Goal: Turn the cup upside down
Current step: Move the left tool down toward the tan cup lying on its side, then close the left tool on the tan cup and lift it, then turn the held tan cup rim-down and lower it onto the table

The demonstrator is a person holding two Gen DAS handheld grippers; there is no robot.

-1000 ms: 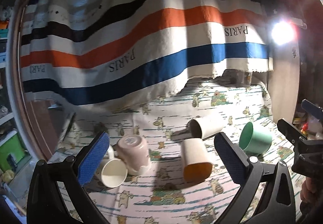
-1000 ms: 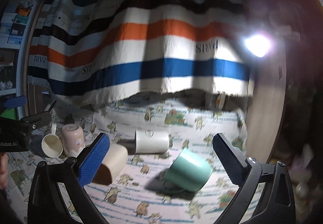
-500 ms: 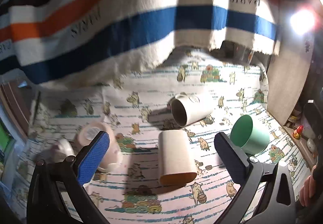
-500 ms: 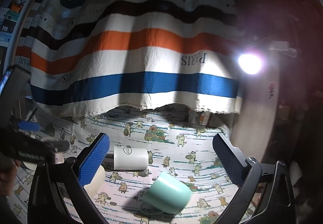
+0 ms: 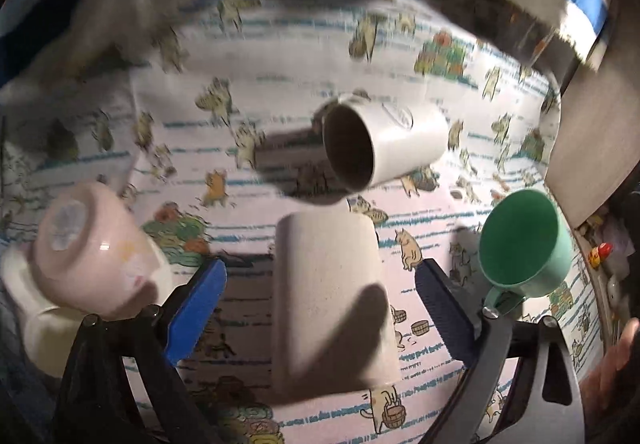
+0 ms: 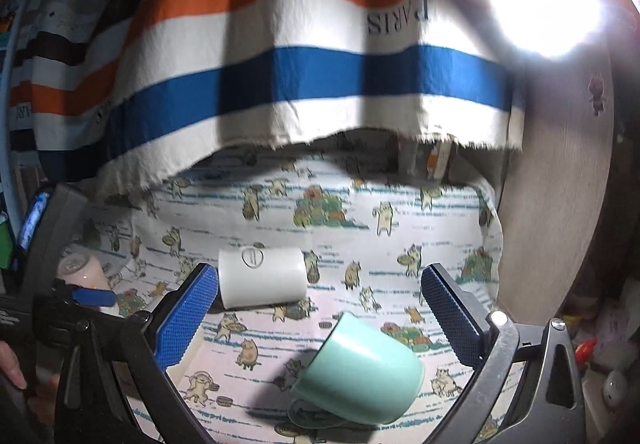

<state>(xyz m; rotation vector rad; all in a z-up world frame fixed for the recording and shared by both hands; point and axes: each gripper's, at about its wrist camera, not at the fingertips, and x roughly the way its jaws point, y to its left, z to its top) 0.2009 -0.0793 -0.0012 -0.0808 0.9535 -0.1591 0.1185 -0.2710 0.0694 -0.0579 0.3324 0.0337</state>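
Observation:
Several cups lie on a cat-print cloth (image 5: 460, 203). My left gripper (image 5: 320, 280) is open, its blue fingers on either side of a beige cup (image 5: 328, 304) lying on its side, base away from me. A white cup (image 5: 384, 143) lies on its side behind it, mouth toward me. A green mug (image 5: 524, 240) lies at the right, a pink cup (image 5: 92, 252) upside down at the left. My right gripper (image 6: 320, 288) is open above the green mug (image 6: 364, 368), which lies on its side. The white cup (image 6: 262, 276) lies beyond it.
A striped PARIS blanket (image 6: 280, 75) hangs behind the cloth. A bright lamp (image 6: 544, 3) glares at the upper right beside a wooden panel (image 6: 560, 203). A white mug (image 5: 36, 328) lies under the pink cup at the left. My left gripper shows in the right wrist view (image 6: 60, 296).
My left gripper has moved forward and down until its fingers straddle the beige cup. My right gripper has come closer to the green mug.

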